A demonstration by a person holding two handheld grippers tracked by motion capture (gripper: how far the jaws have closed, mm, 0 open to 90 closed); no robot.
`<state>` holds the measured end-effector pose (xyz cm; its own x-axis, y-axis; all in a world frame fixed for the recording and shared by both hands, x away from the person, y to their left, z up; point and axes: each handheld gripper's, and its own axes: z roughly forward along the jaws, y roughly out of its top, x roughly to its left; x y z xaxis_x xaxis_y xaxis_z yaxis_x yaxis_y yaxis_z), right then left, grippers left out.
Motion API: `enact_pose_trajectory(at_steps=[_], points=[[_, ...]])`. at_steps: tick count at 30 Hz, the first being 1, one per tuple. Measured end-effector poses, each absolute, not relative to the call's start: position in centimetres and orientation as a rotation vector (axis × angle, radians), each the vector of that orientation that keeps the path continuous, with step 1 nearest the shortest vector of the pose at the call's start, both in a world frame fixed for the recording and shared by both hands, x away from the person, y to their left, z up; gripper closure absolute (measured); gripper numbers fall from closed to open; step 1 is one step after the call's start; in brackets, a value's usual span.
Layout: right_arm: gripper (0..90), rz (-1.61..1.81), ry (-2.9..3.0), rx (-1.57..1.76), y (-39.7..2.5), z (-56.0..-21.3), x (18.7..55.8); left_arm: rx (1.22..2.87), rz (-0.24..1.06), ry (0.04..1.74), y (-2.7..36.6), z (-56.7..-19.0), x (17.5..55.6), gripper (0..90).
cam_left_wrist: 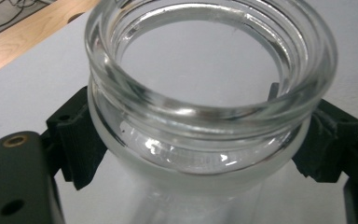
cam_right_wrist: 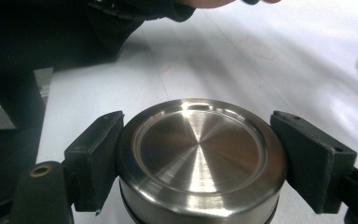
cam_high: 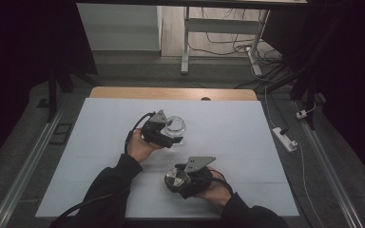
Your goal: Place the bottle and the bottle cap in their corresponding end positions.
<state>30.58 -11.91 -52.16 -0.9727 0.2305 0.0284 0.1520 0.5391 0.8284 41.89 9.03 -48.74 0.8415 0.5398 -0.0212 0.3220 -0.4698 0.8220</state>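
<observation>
Glass jar (cam_left_wrist: 205,107): clear, round, thick-walled; smooth rolled rim with thread ridges under it; mouth open, no lid on it.
Jar position: on the white table (cam_high: 247,142), middle area, toward the person's left; seen in the high view at (cam_high: 175,127).
Left gripper (cam_high: 171,138): black, matte, ribbed pads; jaws clenched on the jar neck just below the rim, one pad on each side.
Metal lid (cam_right_wrist: 200,158): brushed steel, round, shallow recessed top with radial sheen; dark band near its lower edge.
Lid position: near the table's front edge, right of centre (cam_high: 177,179), well apart from the jar.
Right gripper (cam_high: 183,183): black jaws clamped on opposite sides of the lid.
Table surface: flat, white, matte; wooden strip (cam_high: 171,93) along the far edge.
Markings: no readable writing on jar or lid.
</observation>
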Motion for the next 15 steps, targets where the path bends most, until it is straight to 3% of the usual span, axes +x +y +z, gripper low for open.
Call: enact_pose_trajectory(at_steps=[15], points=[[19.5, 1.347, 2.715, 0.351, -11.6, -53.2, 31.3, 2.108, 0.319, 0.657, 8.5, -50.1, 43.0, 15.9]])
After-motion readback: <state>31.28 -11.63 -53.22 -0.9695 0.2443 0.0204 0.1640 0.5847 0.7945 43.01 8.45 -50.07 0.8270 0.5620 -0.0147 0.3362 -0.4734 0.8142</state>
